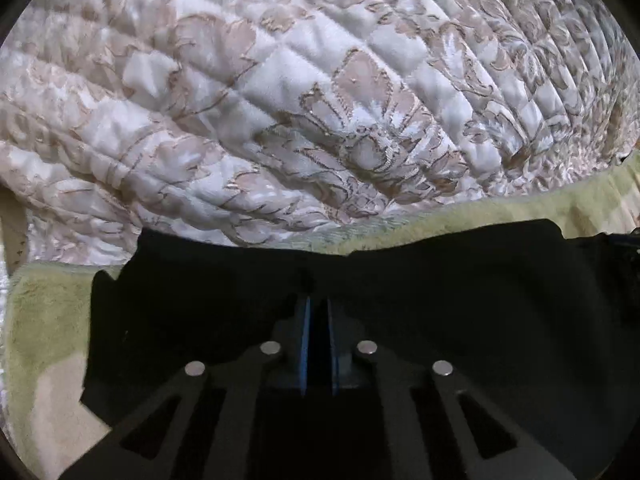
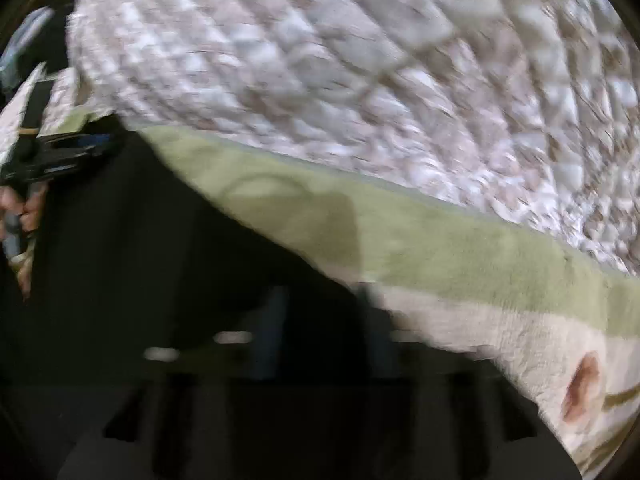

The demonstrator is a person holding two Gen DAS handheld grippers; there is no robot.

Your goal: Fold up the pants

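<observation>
On bed, over green blanket: black pants, soft, light, limp; best taken at an edge or hem. Left gripper: fingers nearly closed, cloth apparently pinched at their tips. Right gripper: blurred, opening indeterminable; pants lie under and around its fingers.

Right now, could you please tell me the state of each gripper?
Left gripper: fingers nearly together, pinching the black pants.
Right gripper: too blurred to tell.
</observation>
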